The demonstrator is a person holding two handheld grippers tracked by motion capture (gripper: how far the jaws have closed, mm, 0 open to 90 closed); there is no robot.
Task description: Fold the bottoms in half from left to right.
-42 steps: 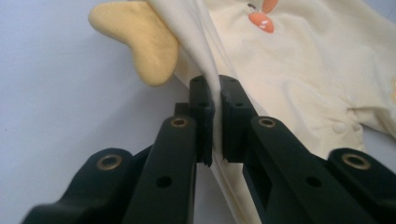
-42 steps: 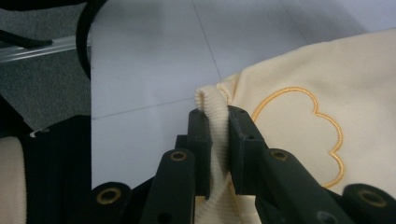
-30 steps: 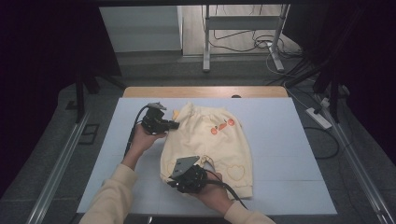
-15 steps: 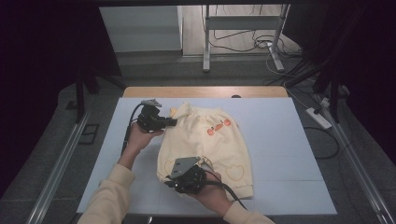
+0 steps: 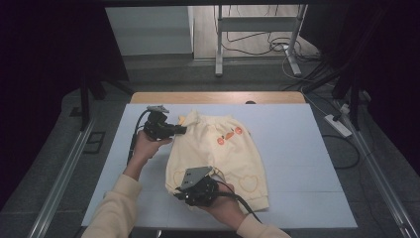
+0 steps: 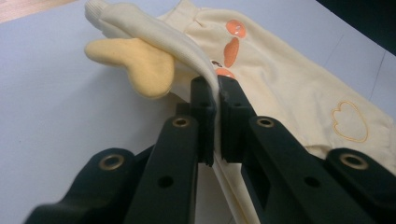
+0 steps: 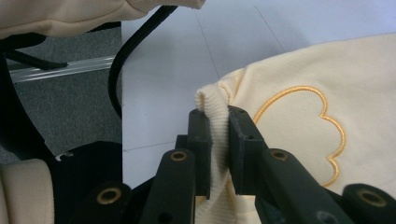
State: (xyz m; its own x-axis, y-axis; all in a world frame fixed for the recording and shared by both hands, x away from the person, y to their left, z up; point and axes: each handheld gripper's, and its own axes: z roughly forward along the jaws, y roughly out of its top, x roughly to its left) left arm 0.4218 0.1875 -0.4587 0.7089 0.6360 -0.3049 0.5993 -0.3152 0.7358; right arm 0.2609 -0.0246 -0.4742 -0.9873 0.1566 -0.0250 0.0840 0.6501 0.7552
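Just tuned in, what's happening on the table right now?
A person is handling a cream garment on the white table with two tongs. The left tongs are shut on its edge near the waistband, the right tongs on a ribbed cuff at the near end. The rest lies flat.

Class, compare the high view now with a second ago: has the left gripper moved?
Cannot tell. The left gripper, pinching the cream garment, sits at much the same spot against the wooden table edge; any shift is too slight to judge.
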